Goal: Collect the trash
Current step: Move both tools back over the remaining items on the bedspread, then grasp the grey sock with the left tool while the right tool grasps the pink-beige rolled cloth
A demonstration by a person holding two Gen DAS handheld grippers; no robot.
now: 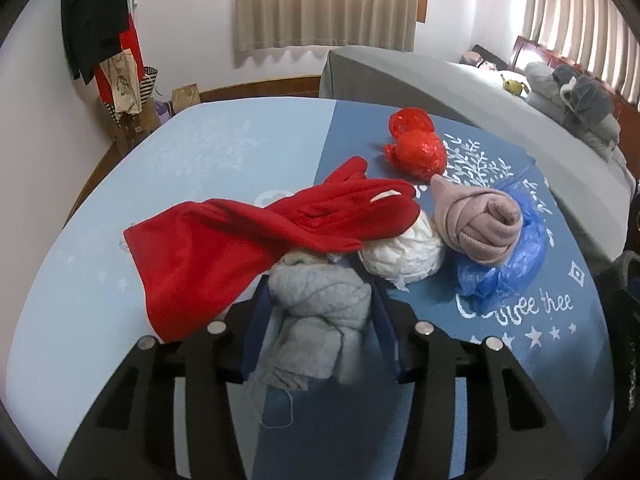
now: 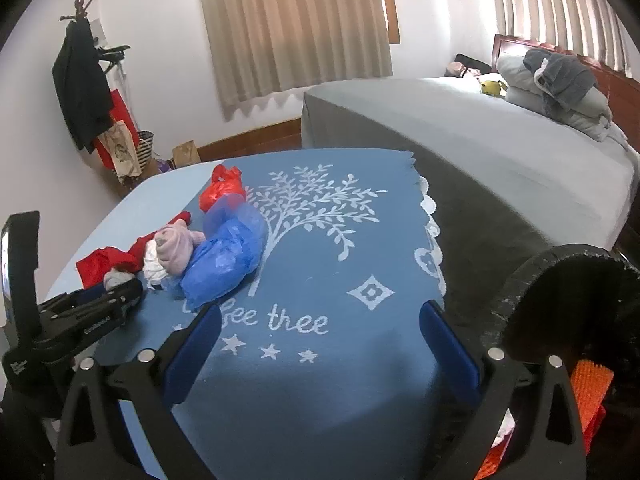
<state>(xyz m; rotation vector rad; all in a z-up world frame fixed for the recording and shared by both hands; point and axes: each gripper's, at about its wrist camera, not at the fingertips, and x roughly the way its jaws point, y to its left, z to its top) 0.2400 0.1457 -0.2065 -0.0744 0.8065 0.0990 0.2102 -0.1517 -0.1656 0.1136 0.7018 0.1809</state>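
Note:
A pile lies on the blue tablecloth (image 1: pixel 400 360): a red cloth (image 1: pixel 224 248), a grey knitted cloth (image 1: pixel 320 312), a white crumpled plastic ball (image 1: pixel 404 252), a rolled pink cloth (image 1: pixel 480 220) on a blue plastic bag (image 1: pixel 504 268), and a red plastic bag (image 1: pixel 416 148) further back. My left gripper (image 1: pixel 320 292) has its blue pads against both sides of the grey knitted cloth. In the right wrist view the left gripper (image 2: pixel 128 296) reaches into the pile from the left. My right gripper (image 2: pixel 320 312) stands open above the tablecloth (image 2: pixel 340 240), nothing between its fingers.
A black bin (image 2: pixel 560 276) stands at the right of the table, with something orange (image 2: pixel 592 392) in it. A grey bed (image 2: pixel 480 128) with folded bedding lies beyond the table. A coat rack (image 2: pixel 80 92) with bags stands by the far left wall.

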